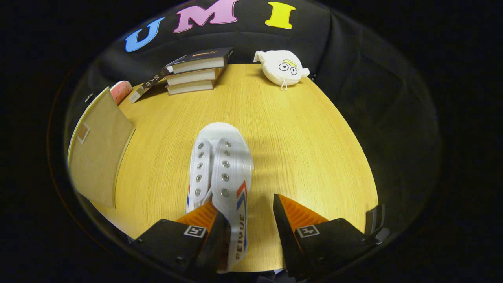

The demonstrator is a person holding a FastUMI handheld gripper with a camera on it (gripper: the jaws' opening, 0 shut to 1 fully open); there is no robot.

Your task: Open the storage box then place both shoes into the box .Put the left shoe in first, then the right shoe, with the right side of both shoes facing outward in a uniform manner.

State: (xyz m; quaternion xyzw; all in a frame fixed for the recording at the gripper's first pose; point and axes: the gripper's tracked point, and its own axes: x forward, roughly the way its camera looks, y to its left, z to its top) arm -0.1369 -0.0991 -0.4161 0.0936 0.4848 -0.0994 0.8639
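Tongs (245, 220) stand open, my two fingers spread with a white canvas shoe (220, 173) reaching in between them: its side wall with the striped marking runs down into the gap, and the left finger (200, 220) sits at or inside the shoe's opening while the right finger (298, 218) stands off to the side with bare table (298, 149) between it and the shoe. Neither finger is clearly pressing yet, so I hold nothing firmly.

The shoe's toe points away from me, eyelets up, no laces that I can see. The storage box (98, 149), brown and flat-faced, stands off to my left at the table's edge; I cannot tell whether it is open. A stack of books (196, 70) and a soft white toy (283, 68) lie well beyond the shoe at the far side.

To do this grasp well, I judge I should close on the shoe's right side wall near the heel, one finger inside the opening and one outside, pinching the canvas and not the sole. A shallow bite would let the shoe swing toe-down, so I want the fingers deep before squeezing. I cannot tell which foot it is for; that wants checking before boxing.
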